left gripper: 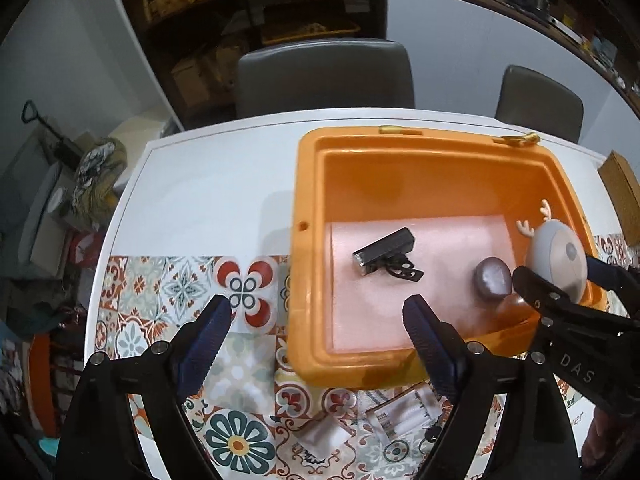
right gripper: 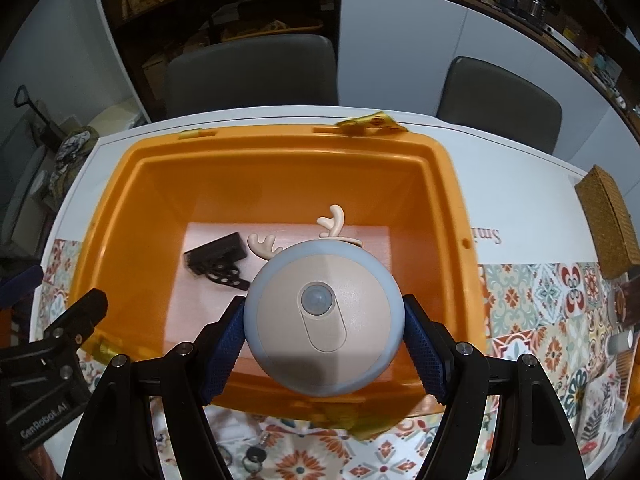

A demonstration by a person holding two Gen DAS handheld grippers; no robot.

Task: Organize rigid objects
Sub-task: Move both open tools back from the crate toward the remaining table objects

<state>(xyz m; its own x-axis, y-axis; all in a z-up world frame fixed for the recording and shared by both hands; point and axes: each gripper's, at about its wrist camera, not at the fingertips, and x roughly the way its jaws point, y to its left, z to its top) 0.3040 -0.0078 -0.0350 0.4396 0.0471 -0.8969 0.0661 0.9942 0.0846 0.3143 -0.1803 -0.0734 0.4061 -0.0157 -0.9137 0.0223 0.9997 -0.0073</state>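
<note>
Between my right gripper (right gripper: 324, 344) pads: round antlered light (right gripper: 324, 320), pinched, over the orange bin (right gripper: 120, 216). Left gripper (left gripper: 316, 320) spread, empty, at the bin's near-left rim. Black clip (left gripper: 386, 254) at one o'clock, on the bin floor.

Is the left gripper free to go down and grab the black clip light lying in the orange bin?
Probably yes: the left gripper is open and empty, and nothing covers the clip light in the bin.
</note>
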